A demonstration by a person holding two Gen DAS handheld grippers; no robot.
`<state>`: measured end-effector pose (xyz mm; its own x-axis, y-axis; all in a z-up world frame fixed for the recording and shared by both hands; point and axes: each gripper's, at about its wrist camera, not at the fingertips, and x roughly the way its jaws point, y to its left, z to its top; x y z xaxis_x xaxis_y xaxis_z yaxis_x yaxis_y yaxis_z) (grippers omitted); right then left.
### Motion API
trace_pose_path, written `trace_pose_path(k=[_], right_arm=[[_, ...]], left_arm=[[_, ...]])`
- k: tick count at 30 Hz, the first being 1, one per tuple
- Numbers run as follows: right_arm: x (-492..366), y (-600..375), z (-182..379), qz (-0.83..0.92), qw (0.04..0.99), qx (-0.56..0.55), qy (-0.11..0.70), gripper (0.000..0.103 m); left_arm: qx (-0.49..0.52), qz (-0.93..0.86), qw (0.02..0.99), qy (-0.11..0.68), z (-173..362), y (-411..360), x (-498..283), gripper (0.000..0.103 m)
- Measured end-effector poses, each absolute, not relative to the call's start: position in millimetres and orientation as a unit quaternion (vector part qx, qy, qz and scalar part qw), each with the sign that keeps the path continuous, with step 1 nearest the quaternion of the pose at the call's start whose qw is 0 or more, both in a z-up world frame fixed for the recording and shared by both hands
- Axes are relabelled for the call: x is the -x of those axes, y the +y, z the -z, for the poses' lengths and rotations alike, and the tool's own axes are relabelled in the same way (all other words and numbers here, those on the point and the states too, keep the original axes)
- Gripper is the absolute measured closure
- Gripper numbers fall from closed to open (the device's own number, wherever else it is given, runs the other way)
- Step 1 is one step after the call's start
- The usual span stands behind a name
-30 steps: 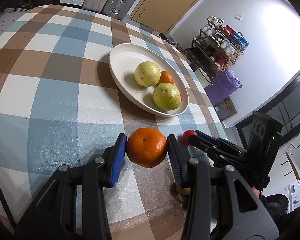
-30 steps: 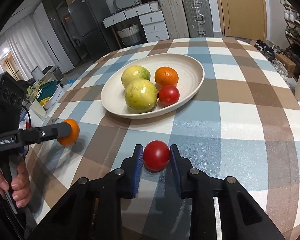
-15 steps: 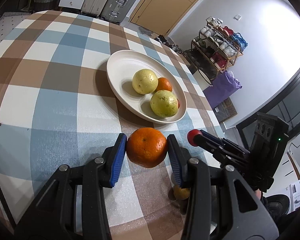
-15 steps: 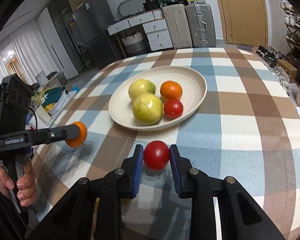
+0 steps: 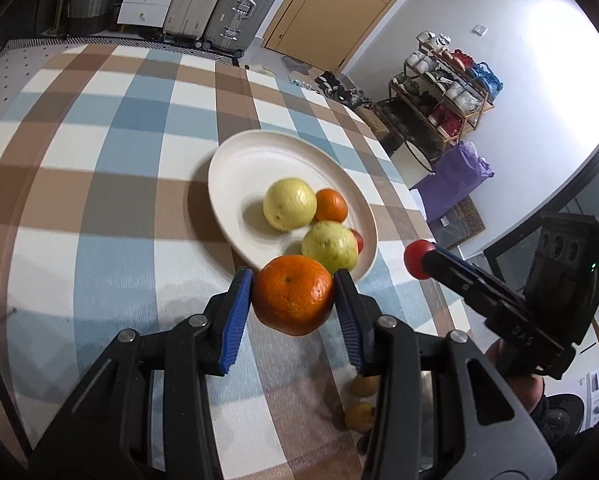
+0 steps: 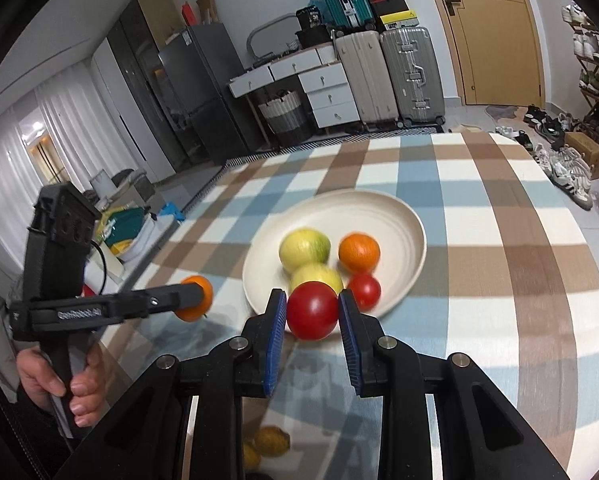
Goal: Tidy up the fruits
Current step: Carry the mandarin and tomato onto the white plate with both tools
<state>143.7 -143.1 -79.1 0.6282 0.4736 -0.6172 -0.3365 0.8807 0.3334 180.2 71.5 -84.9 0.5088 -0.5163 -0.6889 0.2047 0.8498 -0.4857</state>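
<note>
My left gripper [image 5: 293,294] is shut on an orange mandarin [image 5: 292,295] and holds it above the checked tablecloth, just short of the near rim of the white oval plate [image 5: 239,160]. My right gripper [image 6: 312,316] is shut on a red tomato [image 6: 312,316], raised near the plate's [image 6: 403,220] front rim. The plate holds two yellow-green fruits [image 5: 289,203], a mandarin [image 5: 330,205] and a red tomato [image 6: 364,290]. Each gripper shows in the other's view: the right one with its tomato [image 5: 418,259], the left one with its mandarin [image 6: 195,298].
Two small yellow-brown fruits [image 5: 361,400] lie on the cloth under my grippers, also in the right wrist view [image 6: 271,442]. The table edge runs close on the left. Suitcases, drawers and a shoe rack stand beyond the table.
Both grippers have risen and moved toward the plate with their fruits; the plate now sits right behind the held mandarin and tomato.
</note>
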Motion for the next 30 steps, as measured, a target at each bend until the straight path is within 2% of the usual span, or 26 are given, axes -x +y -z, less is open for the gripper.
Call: trace_pose_path(k=[18,30], right_arm=[[-214,-141,40,-0.252,0.898,-0.101,0.346,0.076],[-263,-133,71,-0.24,0.888,-0.112,0.375,0.076]], left_arm=[[0.121,0.203,0.871,0.431,43,43,-259,0.064],[0.102,0.197,0.867,0.446,70,23,-316,0.064]])
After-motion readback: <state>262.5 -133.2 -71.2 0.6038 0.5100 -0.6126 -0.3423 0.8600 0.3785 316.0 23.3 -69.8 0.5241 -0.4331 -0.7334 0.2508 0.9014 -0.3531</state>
